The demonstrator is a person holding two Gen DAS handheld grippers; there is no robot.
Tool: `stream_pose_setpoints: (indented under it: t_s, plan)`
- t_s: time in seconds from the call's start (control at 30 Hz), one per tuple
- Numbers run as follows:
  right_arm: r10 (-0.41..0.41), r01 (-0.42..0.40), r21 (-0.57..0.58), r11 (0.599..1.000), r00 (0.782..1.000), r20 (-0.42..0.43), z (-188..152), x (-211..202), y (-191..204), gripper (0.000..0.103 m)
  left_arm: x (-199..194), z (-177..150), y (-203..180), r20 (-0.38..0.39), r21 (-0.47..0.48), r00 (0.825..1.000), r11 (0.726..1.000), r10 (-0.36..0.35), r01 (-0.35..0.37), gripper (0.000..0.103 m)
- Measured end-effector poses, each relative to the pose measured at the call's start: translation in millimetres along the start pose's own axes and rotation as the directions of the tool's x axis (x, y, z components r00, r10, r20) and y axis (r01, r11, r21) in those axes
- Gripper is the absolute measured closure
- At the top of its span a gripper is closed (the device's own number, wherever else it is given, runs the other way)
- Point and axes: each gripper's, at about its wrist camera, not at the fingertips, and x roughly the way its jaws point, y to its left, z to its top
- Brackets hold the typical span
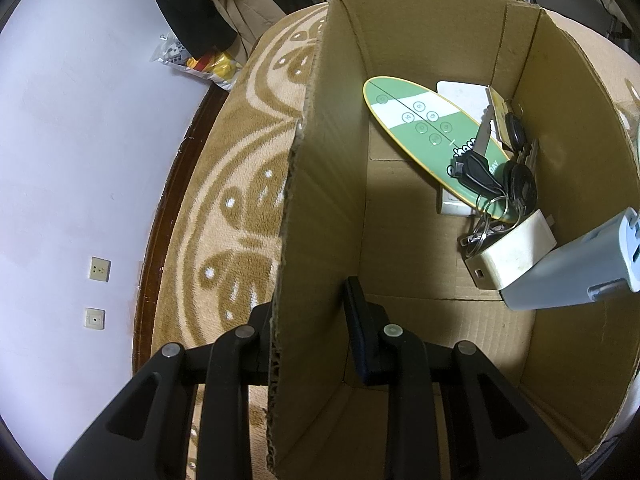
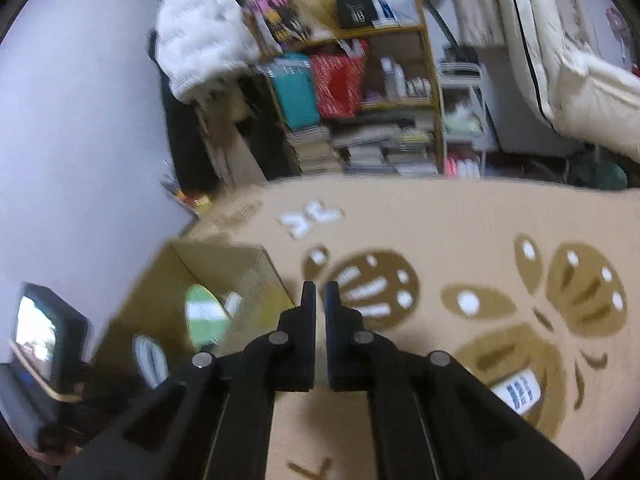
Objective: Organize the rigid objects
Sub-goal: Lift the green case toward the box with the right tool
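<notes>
Left wrist view: we are clamping the left gripper (image 1: pixel 310 320) on the cardboard box (image 1: pixel 400 40) wall at lower centre, keys (image 1: pixel 486 178) and charger (image 1: pixel 516 254) inside at right, while our right gripper (image 2: pixel 319 294), clenched empty, is likely needing the next loose item.

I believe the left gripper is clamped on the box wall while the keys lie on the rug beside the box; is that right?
Not quite. The keys lie inside the box, on top of the green board, not on the rug. The left wrist view shows this. The rest holds: the left gripper is clamped on the box wall.
</notes>
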Motion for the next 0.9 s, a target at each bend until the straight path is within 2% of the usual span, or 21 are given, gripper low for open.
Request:
stream_pose_setpoints:
  t_s: [0.13, 0.3, 0.4, 0.5, 0.63, 0.8, 0.9]
  plan:
    - [0.002, -0.002, -0.012, 1.000, 1.000, -0.016, 1, 1, 6, 0.102, -1, 1, -1, 0.000, 0.001, 1.000, 1.000, 0.003, -0.003, 0.077]
    - [0.012, -0.012, 0.001, 1.000, 0.996, -0.092, -7, 14, 0, 0.101, -1, 1, 0, 0.000, 0.002, 1.000, 1.000, 0.001, -0.001, 0.077]
    - [0.003, -0.002, 0.006, 1.000, 0.990, -0.138, -14, 24, -5, 0.098, -2, 2, 0, -0.002, 0.000, 1.000, 1.000, -0.001, 0.001, 0.077]
    - [0.015, -0.011, 0.023, 1.000, 0.982, -0.187, -22, 34, -7, 0.089, -2, 2, 0, 0.000, 0.005, 1.000, 1.000, 0.003, -0.003, 0.077]
    - [0.046, -0.031, 0.067, 0.997, 0.973, -0.228, -32, 46, -12, 0.061, -1, 1, 0, -0.001, 0.002, 1.000, 1.000, -0.001, 0.001, 0.076]
    - [0.061, -0.042, 0.074, 0.996, 0.961, -0.271, -40, 59, -11, 0.058, 0, 1, 2, 0.000, 0.002, 1.000, 1.000, -0.004, 0.004, 0.076]
    - [0.072, -0.047, 0.090, 0.995, 0.954, -0.290, -45, 65, -11, 0.050, 1, 0, 1, 0.000, 0.002, 1.000, 1.000, -0.005, 0.005, 0.076]
